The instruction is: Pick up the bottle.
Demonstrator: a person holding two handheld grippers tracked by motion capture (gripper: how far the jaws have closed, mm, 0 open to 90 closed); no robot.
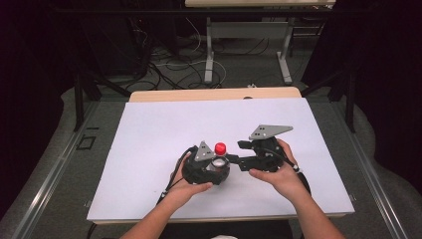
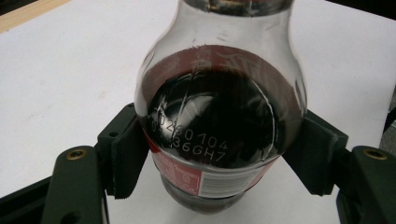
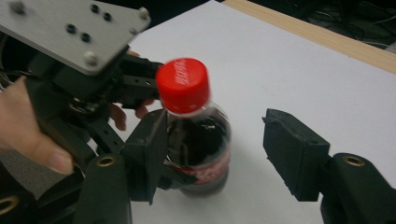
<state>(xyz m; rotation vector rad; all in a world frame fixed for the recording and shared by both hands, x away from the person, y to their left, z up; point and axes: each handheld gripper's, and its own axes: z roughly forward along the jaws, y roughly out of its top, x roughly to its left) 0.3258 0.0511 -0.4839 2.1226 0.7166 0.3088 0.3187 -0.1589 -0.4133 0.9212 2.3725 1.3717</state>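
Bottle [image 1: 219,158] — 1, dark cola w/ red cap [image 3: 182,85], upright near front-centre of white surface [image 1: 149,134]. Left gripper [image 2: 219,154] fingers [image 2: 126,154] clamped on its body; right gripper [image 3: 219,158] — fingers [image 3: 292,154] spread apart, either side of bottle. 2 hands, one per gripper.

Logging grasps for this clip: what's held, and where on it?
The left tongs clamp the cola bottle around its lower body. The right tongs are open.

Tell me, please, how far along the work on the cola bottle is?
Done: the left gripper is clamped on the cola bottle, which stands on the white table. In hand: the right gripper is open, its jaws either side of the bottle. Left, apparently: the red cap is on, so unscrewing looks not yet done.
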